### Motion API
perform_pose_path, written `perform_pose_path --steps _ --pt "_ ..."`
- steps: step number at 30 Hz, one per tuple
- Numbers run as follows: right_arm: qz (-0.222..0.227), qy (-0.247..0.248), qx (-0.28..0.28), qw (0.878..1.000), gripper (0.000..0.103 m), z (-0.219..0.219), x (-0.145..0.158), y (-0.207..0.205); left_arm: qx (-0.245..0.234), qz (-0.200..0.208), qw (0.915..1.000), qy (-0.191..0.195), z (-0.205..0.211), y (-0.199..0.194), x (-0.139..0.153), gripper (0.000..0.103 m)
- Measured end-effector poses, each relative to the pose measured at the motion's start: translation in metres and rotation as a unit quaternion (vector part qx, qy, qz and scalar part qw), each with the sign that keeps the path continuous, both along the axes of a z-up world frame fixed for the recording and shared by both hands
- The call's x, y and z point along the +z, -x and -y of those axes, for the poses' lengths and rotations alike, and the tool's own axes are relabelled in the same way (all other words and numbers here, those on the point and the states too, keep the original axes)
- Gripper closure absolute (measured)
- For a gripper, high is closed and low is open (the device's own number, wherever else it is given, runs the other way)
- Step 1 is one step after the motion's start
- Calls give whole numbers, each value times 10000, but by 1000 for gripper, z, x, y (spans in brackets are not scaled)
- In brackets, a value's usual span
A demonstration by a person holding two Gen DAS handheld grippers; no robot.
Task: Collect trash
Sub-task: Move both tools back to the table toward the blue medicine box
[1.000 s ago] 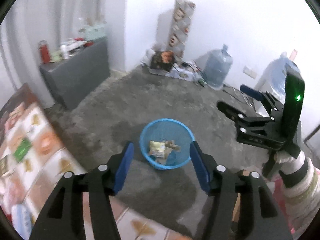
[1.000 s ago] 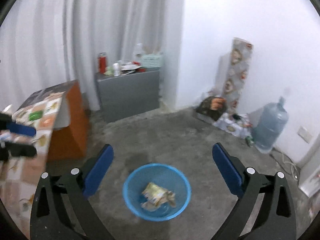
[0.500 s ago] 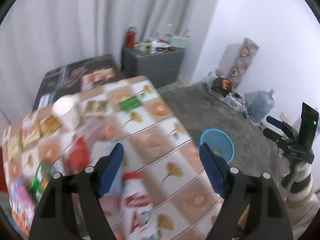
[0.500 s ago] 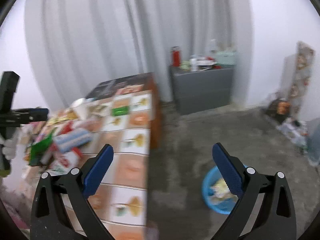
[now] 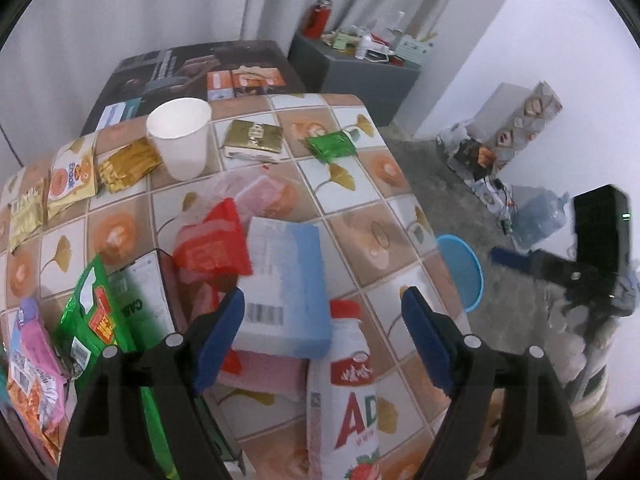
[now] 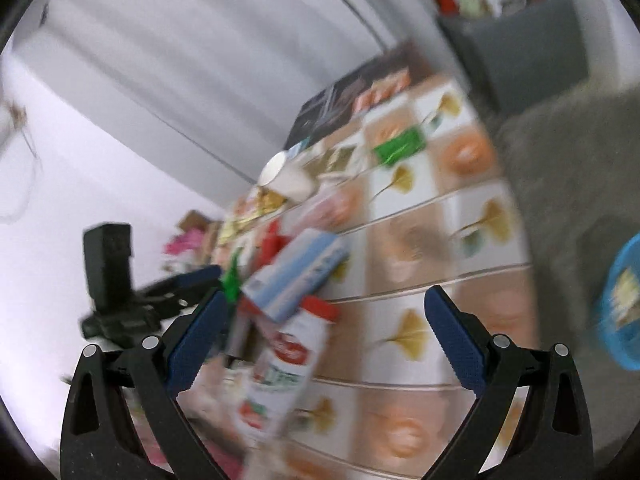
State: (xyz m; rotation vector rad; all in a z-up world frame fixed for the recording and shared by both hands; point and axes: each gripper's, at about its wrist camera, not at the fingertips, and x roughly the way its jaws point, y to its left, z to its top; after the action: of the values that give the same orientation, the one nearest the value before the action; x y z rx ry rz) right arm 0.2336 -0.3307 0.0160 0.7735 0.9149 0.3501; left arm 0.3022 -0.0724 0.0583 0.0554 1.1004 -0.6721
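Item: I'm hovering the left gripper (image 5: 322, 314), jaws spread and empty — blue-and-white box (image 5: 286, 280) lying between them on the tiled table (image 5: 384, 184). Right gripper (image 6: 324, 330) just narrowing, gaping over the bottle (image 6: 286, 376) — nothing gripped.

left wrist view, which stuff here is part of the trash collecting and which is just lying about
Part of the job:
- blue plastic basket on the floor
- blue and white carton
- red foil wrapper
- white paper cup
- green crisp bag

Just lying about:
- grey cabinet
- clear water jug

Tile-patterned table (image 5: 372, 216) strewn with wrappers (image 5: 332, 146)
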Motion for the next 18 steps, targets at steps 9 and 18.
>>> perform_pose_path --steps 9,18 --pt "-1105 -960 478 9881 36 -46 -60 -73 387 108 9992 -38 -18 -32 5 25" --pt "-1705 -1279 536 9755 42 -65 -92 -102 35 208 9962 -846 11 -57 -30 40"
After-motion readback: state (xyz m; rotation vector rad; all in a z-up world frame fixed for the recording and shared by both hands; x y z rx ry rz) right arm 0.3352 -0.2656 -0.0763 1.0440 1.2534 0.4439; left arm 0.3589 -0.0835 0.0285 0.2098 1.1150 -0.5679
